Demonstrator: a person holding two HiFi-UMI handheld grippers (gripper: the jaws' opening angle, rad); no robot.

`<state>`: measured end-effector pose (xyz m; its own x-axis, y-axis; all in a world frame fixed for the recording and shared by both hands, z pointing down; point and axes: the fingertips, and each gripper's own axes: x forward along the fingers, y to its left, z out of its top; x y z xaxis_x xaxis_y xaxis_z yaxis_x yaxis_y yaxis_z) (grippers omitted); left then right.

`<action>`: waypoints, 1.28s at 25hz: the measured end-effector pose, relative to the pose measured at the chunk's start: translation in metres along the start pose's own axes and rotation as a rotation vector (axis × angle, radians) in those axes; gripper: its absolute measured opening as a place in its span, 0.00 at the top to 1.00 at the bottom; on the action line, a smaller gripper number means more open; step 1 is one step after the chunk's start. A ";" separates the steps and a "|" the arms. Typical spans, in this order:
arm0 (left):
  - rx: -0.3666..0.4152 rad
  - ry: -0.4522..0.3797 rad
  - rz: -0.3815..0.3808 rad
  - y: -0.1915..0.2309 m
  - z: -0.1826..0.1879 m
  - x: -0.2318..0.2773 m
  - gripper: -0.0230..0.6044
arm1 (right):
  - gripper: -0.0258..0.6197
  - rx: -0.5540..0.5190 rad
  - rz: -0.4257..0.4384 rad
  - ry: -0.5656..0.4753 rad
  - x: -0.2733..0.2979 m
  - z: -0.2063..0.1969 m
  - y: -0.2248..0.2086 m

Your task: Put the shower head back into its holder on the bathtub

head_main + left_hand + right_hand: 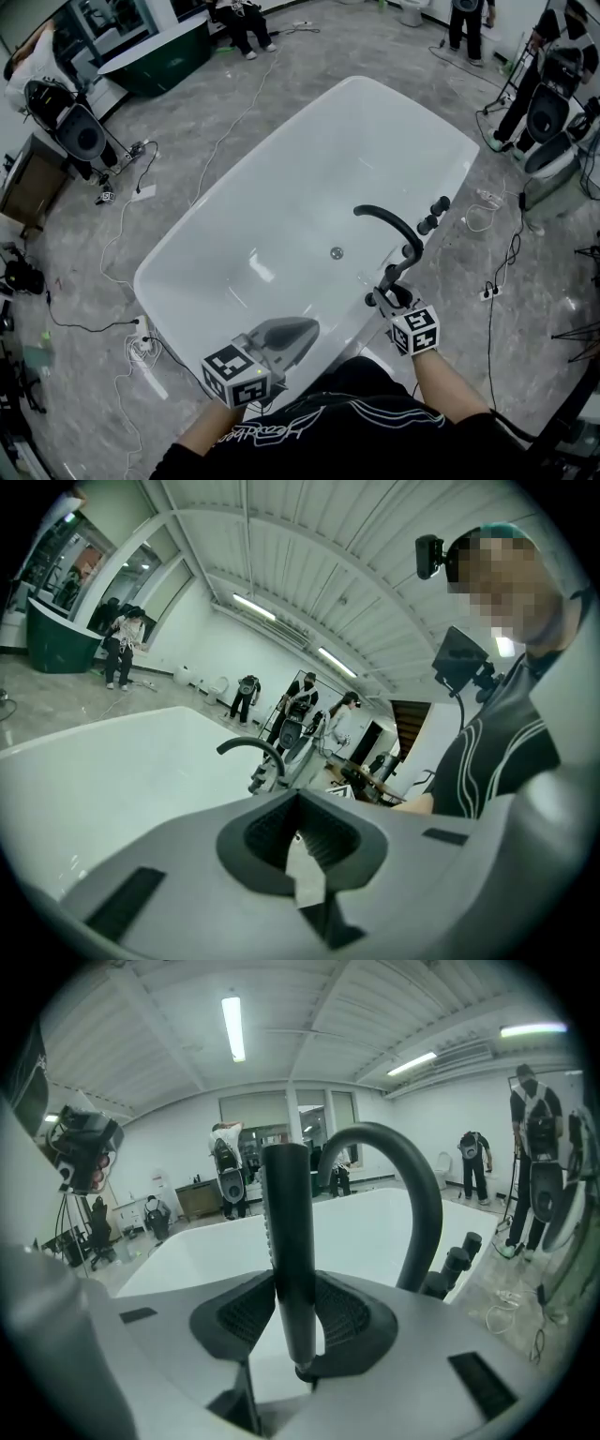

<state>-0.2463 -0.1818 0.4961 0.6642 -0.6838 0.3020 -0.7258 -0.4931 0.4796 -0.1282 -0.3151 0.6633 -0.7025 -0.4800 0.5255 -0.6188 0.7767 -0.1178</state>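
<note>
Right gripper: jaws part-way apart, pads clamped on the dark stick-shaped shower head, which stands upright between them. The handle's lower end sits just below the pads. In the head view this gripper hangs at the bathtub's right-hand rim, close to the person, just beside the base of the black arched spout. Two black knobs stand on the same rim beyond the spout. Which fitting is the holder cannot be told from here. Left gripper: jaws pressed together, nothing between them, over the near rim and pointing across the white basin. Drain is at mid-tub. Grey stone floor with loose cables around the tub; several people stand well apart in the background.
</note>
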 end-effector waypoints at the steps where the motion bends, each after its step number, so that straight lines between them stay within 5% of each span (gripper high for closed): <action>1: -0.007 0.002 0.003 0.002 -0.003 -0.002 0.96 | 0.75 0.004 -0.005 0.012 0.003 -0.006 -0.001; 12: -0.049 0.000 0.013 0.010 -0.015 -0.008 0.96 | 0.75 0.042 -0.050 0.196 0.029 -0.071 -0.007; 22: -0.077 -0.005 0.025 0.004 -0.030 -0.013 0.96 | 0.74 0.062 -0.026 0.297 0.032 -0.090 -0.002; 32: 0.005 0.007 0.012 -0.063 -0.037 0.014 0.96 | 0.65 0.085 0.010 0.105 -0.051 -0.029 -0.016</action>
<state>-0.1846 -0.1405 0.5001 0.6563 -0.6861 0.3138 -0.7350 -0.4875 0.4713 -0.0722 -0.2912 0.6632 -0.6706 -0.4236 0.6089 -0.6429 0.7415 -0.1923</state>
